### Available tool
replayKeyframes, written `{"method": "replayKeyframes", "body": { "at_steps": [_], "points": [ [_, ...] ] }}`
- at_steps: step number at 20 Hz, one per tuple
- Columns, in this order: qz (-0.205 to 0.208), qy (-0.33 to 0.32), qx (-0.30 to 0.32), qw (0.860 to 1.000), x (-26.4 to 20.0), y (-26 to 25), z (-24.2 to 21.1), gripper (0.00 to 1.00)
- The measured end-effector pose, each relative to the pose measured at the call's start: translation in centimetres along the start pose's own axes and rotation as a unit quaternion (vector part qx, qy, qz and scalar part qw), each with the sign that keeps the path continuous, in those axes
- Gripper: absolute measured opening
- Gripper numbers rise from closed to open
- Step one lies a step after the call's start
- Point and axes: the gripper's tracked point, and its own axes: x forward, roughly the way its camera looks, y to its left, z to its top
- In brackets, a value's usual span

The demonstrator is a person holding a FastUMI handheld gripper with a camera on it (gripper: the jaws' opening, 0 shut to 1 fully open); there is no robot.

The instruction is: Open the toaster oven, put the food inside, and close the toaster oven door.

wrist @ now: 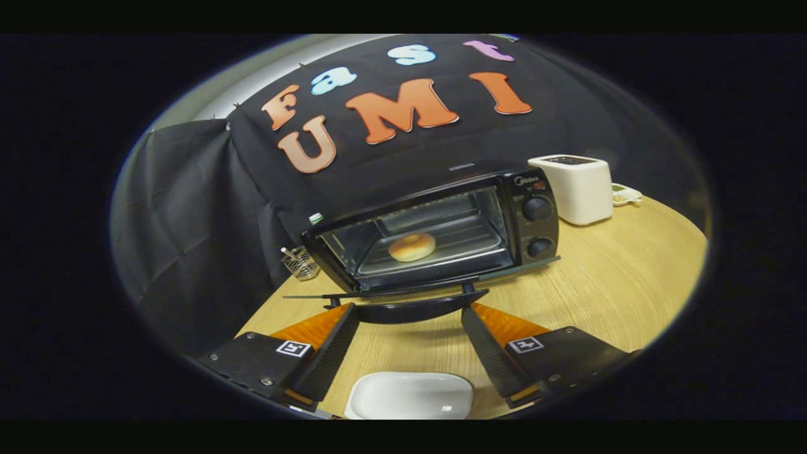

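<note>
White dish, shallow and bare, lies on the wooden worktop nearest the camera, between the two fingers of the gripper. Its jaws are spread wide and pinch nothing; their tips sit at either end of the toaster oven's handle, and whether they touch it cannot be told. Black toaster oven stands just beyond the fingertips, with its door dropped flat toward the camera and its interior exposed. Round, pale-brown bun rests on the wire rack inside the oven, near the middle of the cavity. Two control knobs sit one above the other on the oven's right panel. White toaster stands right of the oven, slightly farther back; a wire basket sits at the oven's left rear corner.
</note>
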Motion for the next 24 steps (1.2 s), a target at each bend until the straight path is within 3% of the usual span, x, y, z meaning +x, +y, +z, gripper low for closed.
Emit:
{"method": "replayKeyframes", "body": {
  "at_steps": [7, 11, 17, 24],
  "points": [
    [-0.011, -0.042, -0.020, 0.999, 3.2, 0.4, 5.3, 0.98],
    [-0.072, -0.052, -0.075, 0.993, 4.2, -1.6, 5.9, 0.95],
    [-0.055, -0.064, -0.097, 0.992, 3.1, -0.1, 5.7, 0.93],
    [-0.025, -0.142, -0.122, 0.982, -3.8, 1.3, 7.9, 0.93]
  ]
}}
